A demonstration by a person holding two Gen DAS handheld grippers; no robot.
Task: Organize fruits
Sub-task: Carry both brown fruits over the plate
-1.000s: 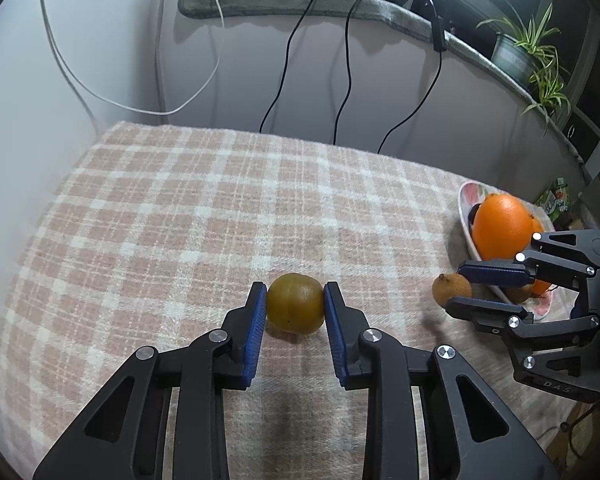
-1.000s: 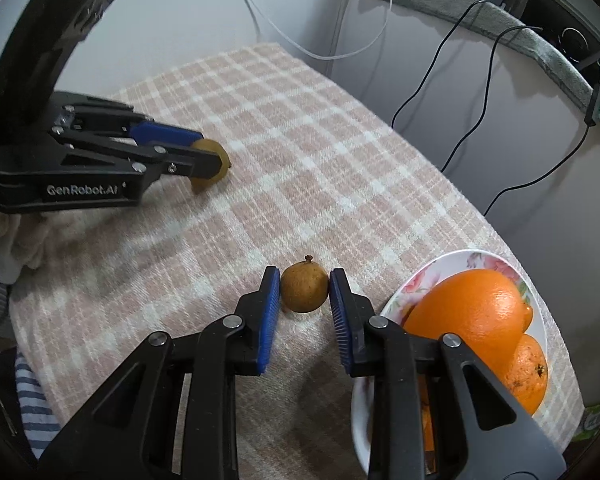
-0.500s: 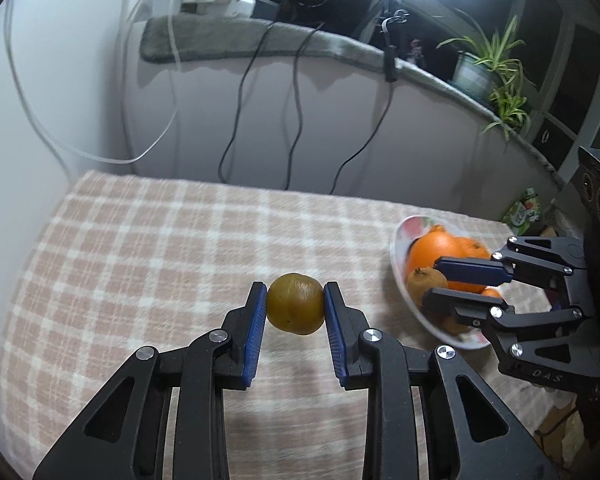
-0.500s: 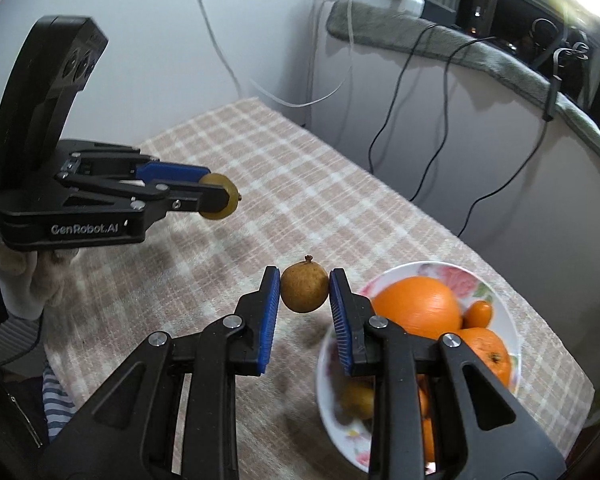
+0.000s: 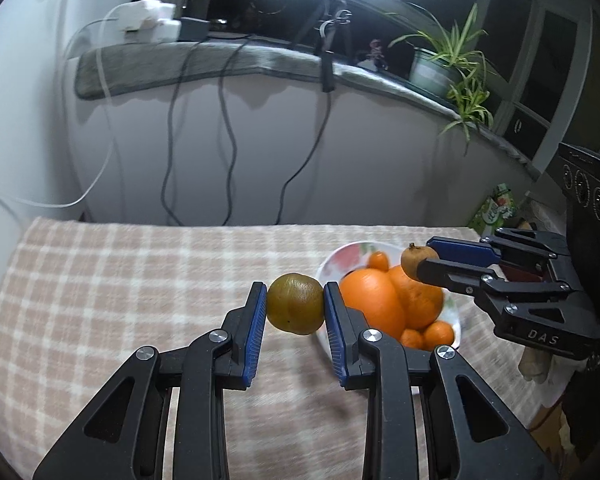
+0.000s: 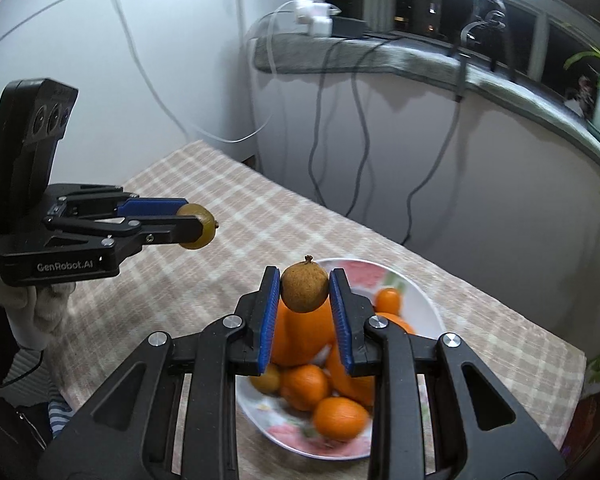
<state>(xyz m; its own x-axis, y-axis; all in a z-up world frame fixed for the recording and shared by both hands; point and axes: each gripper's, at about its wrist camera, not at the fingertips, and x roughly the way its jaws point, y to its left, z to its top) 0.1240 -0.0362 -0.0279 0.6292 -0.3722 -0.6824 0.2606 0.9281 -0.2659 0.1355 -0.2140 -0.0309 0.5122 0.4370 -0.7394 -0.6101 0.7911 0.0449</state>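
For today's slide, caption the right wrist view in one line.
Right hand-held gripper holds a brown fruit above the fruit bowl while the left hand-held gripper carries another.

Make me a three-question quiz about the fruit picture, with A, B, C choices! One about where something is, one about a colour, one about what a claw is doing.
1. Where is the brown fruit in the right claw?
A. Lying on the cloth
B. Held in the air over the bowl
C. On the windowsill

2. What colour are most fruits in the bowl?
A. Orange
B. Purple
C. White

3. What is the left claw doing?
A. Open and holding nothing
B. Resting in the bowl
C. Shut on the greenish fruit

Answers:
1. B: the right wrist view shows it pinched between the blue pads with the bowl beneath.
2. A: the big orange and the small ones around it are all orange.
3. C: both pads press the fruit's sides.
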